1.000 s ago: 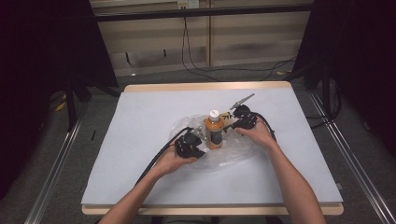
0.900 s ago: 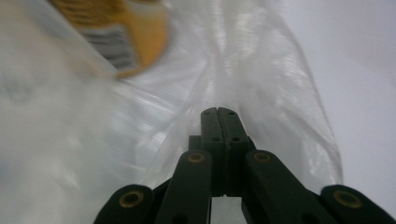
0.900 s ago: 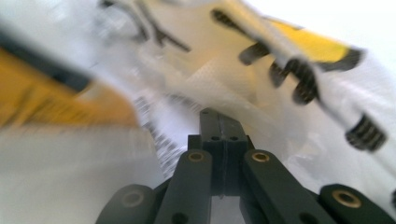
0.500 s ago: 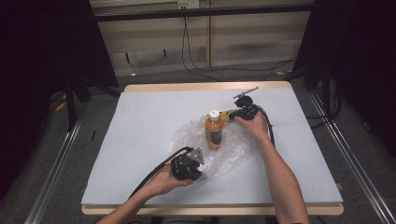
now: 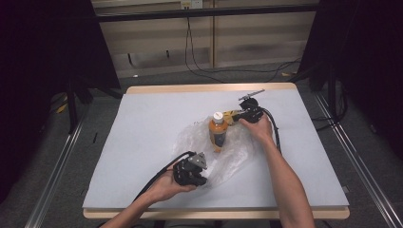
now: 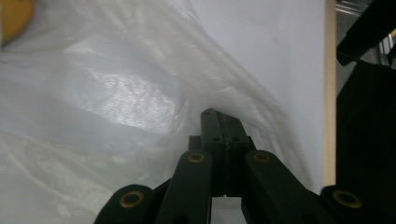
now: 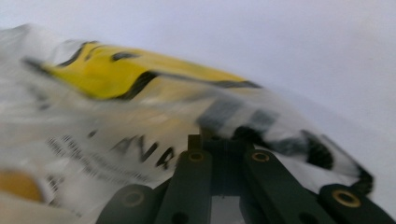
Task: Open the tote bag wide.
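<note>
Dark room, cables trailing along the back wall; wood-edged table (image 5: pixel 142 89) under a pale grey sheet. Clear plastic bag (image 5: pixel 233 159) lies mid-table around an upright orange bottle (image 5: pixel 217 133). Left gripper (image 5: pixel 190 172), jaws closed, pinches the bag's near edge. Right gripper (image 5: pixel 248 114), jaws closed, grips bag film beside a yellow tool.

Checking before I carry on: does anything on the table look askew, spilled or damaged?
Nothing spilled or broken. The orange bottle with a white cap stands upright among the crumpled clear plastic bag. The left gripper and right gripper each pinch the bag's film at opposite ends.
</note>
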Demonstrator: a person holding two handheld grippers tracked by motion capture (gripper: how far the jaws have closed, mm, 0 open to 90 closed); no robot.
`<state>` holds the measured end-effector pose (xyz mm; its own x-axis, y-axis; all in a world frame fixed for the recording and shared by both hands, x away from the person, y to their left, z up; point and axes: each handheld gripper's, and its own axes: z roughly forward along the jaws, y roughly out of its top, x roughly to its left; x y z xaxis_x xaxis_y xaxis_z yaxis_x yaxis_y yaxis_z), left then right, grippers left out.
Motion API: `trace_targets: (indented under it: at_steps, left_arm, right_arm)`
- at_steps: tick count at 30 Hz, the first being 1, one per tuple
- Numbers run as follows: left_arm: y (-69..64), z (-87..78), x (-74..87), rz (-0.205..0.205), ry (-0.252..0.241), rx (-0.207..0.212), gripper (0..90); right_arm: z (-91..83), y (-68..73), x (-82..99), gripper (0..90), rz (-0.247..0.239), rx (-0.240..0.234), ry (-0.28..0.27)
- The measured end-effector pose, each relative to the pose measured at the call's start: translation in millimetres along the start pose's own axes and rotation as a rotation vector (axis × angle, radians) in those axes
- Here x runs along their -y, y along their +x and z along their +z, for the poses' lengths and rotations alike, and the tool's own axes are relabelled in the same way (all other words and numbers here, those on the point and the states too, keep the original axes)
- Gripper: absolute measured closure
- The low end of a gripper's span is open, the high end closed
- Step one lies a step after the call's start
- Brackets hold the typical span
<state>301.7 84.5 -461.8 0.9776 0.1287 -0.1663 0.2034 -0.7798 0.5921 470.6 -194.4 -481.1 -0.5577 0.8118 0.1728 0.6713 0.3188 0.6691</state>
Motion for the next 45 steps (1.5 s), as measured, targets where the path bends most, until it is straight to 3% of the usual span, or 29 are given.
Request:
trace_targets:
  at_steps: [5, 7, 11, 13, 17, 20, 22, 24, 26, 32, 36, 37, 38, 39, 40, 43, 45]
  left_arm:
    - [10.5, -13.9, -4.8, -0.043, -0.094, -0.014, 90.0]
    - [12.7, -20.4, -5.6, -0.043, -0.131, -0.032, 90.0]
    - [19.2, -26.9, -2.9, -0.086, -0.181, -0.043, 90.0]
    - [23.1, -32.7, -2.9, -0.087, -0.176, -0.067, 90.0]
    - [29.3, -38.8, -4.1, -0.109, -0.214, -0.076, 90.0]
    - [34.5, -44.2, -7.2, -0.118, -0.201, -0.096, 90.0]
    - [38.1, -46.1, -10.4, -0.095, -0.184, -0.113, 90.0]
    - [41.1, -44.5, -13.1, -0.106, -0.215, -0.096, 90.0]
    - [45.0, -42.4, -16.7, -0.092, -0.186, -0.111, 90.0]
    - [49.1, -31.2, -25.6, -0.098, -0.193, -0.106, 90.0]
    - [56.4, -18.0, -31.3, -0.09, -0.116, -0.127, 90.0]
    - [60.3, -14.3, -30.3, -0.099, -0.117, -0.124, 90.0]
    - [62.5, -13.7, -30.4, -0.111, -0.071, -0.16, 90.0]
    - [67.8, -9.2, -27.3, -0.121, -0.095, -0.141, 90.0]
    - [71.2, -9.1, -25.7, -0.125, -0.066, -0.159, 90.0]
    - [80.8, -9.1, -18.4, -0.168, -0.068, -0.171, 90.0]
    - [86.1, -8.7, -13.5, -0.172, -0.049, -0.188, 90.0]
  right_arm:
    - [-23.9, 2.7, -1.7, 90.0, 0.0, -0.048, -0.104]
    - [-34.0, 6.0, -2.2, 90.0, -0.02, -0.094, -0.114]
    - [-58.0, 18.6, 4.1, 90.0, -0.06, -0.089, -0.154]
    - [-68.2, 20.9, 7.7, 90.0, -0.062, -0.097, -0.172]
    - [-83.7, 32.0, 13.9, 90.0, -0.109, -0.128, -0.146]
    - [-94.1, 41.1, 19.6, 90.0, -0.136, -0.156, -0.152]
    - [-98.7, 48.2, 23.4, 90.0, -0.157, -0.162, -0.144]
    - [-104.2, 54.8, 25.4, 90.0, -0.177, -0.167, -0.139]
    - [-108.7, 61.5, 28.0, 90.0, -0.186, -0.171, -0.138]
    - [-102.8, 87.6, 40.6, 90.0, -0.237, -0.242, -0.101]
    - [-85.1, 104.8, 42.4, 90.0, -0.267, -0.293, -0.066]
    - [-79.0, 108.1, 42.6, 90.0, -0.269, -0.298, -0.049]
    - [-72.7, 110.4, 43.0, 90.0, -0.274, -0.298, -0.033]
    - [-66.8, 111.7, 43.4, 90.0, -0.279, -0.299, -0.018]
    - [-60.3, 112.4, 44.0, 90.0, -0.283, -0.288, 0.003]
    - [-49.0, 108.1, 48.6, 90.0, -0.283, -0.266, 0.063]
    - [-46.6, 100.6, 54.4, 90.0, -0.284, -0.231, 0.101]
